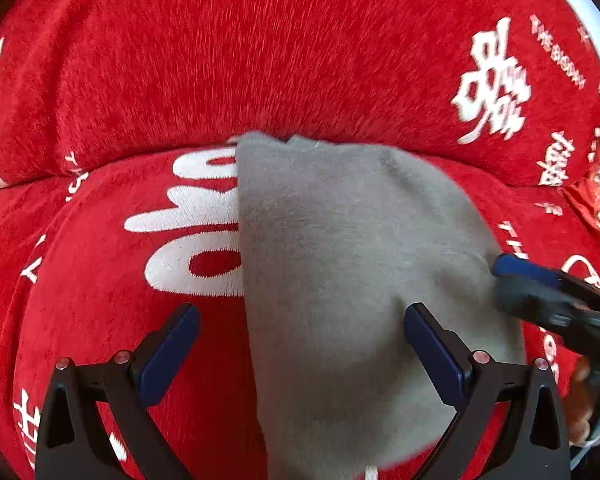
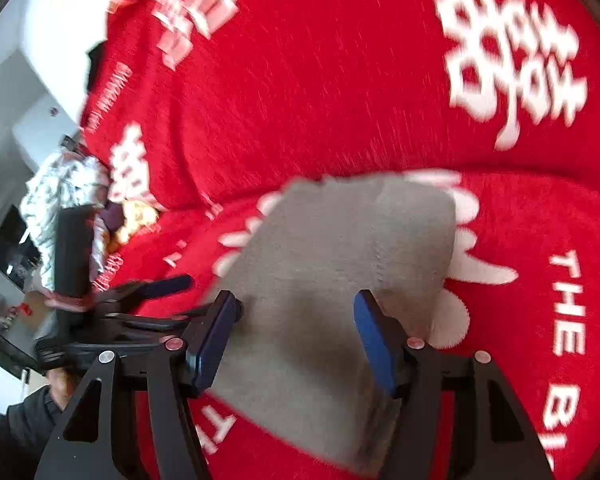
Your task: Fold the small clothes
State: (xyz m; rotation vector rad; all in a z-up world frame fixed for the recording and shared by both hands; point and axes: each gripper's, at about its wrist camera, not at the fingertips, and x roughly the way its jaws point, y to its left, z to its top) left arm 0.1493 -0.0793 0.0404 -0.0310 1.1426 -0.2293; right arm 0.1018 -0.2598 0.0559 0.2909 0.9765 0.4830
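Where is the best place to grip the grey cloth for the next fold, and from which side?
Probably the near right corner of the grey cloth, approached from the right: it lies flat on the red cover, and that edge is exposed beside the right gripper.

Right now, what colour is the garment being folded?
Plain grey garment, clearest in the left wrist view.

Both wrist cameras look steeply down, close over the same grey cloth [image 1: 340, 280].

Plain grey garment [image 1: 348, 248] ahead of both grippers; red plush cover [image 1: 260, 60] beneath, white lettering and characters. Left gripper [image 1: 302, 320]: black frame, blue pads [image 1: 432, 352].
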